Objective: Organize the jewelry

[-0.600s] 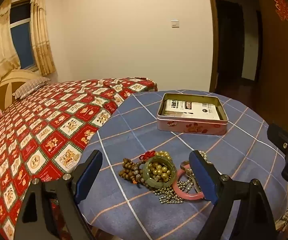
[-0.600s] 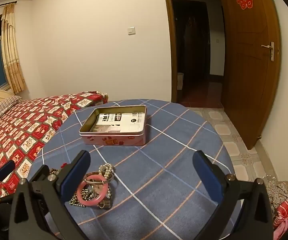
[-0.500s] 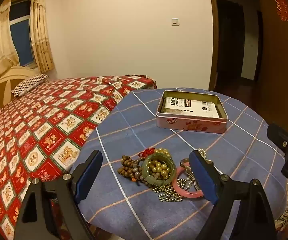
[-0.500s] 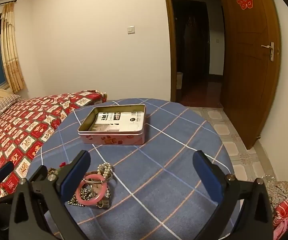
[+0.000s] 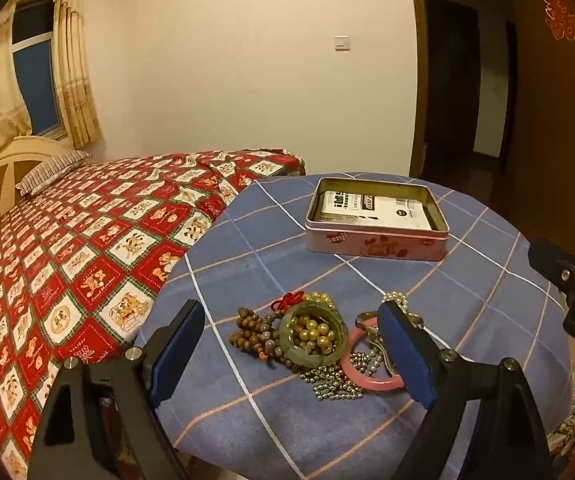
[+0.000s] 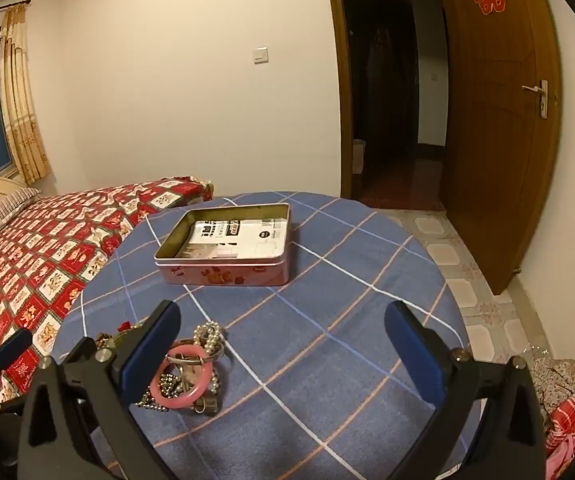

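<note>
Both grippers, jaws wide, have edged back from the jewelry pile (image 5: 319,340).

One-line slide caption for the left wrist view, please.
Open left claw poised over a jewelry pile on the plaid-clothed table, open pink tin beyond.

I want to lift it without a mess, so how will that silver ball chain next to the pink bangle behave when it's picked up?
The silver ball chain lies in loose loops, so it is probably floppy and will dangle. It runs under the pink bangle and other pieces, so it may drag them along. Its small beads look smooth, so it could slip from a pinch.
</note>
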`<act>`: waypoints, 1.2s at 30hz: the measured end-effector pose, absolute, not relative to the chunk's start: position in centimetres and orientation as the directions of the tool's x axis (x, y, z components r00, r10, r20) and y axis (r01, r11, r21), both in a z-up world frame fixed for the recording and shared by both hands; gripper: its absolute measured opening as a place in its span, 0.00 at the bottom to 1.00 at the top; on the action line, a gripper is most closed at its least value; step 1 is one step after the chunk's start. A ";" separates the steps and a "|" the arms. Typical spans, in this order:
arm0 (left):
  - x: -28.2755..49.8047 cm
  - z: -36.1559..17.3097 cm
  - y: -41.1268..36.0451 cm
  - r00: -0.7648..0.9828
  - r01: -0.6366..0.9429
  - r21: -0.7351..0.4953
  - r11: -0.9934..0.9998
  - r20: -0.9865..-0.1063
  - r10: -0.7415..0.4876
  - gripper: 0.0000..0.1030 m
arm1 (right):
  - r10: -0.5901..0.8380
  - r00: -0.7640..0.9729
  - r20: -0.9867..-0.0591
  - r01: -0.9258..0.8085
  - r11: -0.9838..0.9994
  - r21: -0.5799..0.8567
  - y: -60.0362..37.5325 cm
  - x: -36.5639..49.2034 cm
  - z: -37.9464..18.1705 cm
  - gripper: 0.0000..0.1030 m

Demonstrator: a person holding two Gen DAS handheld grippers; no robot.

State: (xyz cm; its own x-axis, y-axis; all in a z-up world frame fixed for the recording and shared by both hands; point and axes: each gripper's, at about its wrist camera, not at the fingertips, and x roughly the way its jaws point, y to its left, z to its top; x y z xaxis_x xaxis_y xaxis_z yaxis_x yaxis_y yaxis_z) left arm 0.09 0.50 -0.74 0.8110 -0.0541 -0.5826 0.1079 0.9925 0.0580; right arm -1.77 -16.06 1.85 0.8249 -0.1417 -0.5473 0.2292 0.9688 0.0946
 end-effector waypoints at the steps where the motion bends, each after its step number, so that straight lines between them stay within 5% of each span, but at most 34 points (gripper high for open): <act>1: 0.1 -0.7 0.5 0.810 0.111 0.050 0.993 -0.583 -0.061 0.86 | -0.144 0.824 -0.548 0.231 0.969 0.092 -15.9 -1.8 1.8 1.00; 36: 0.0 -0.6 1.0 0.822 0.119 0.047 0.992 -0.565 -0.072 0.86 | -0.142 0.826 -0.545 0.226 0.970 0.091 -15.4 -1.8 1.7 1.00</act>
State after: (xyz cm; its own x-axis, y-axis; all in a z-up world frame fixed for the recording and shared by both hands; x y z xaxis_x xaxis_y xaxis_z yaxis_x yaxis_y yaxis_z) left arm -0.03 0.99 -0.56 0.8218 -0.0720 -0.5652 0.1194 0.9917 0.0472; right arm -1.82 -15.40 1.73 0.8262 -0.1419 -0.5452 0.2264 0.9698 0.0906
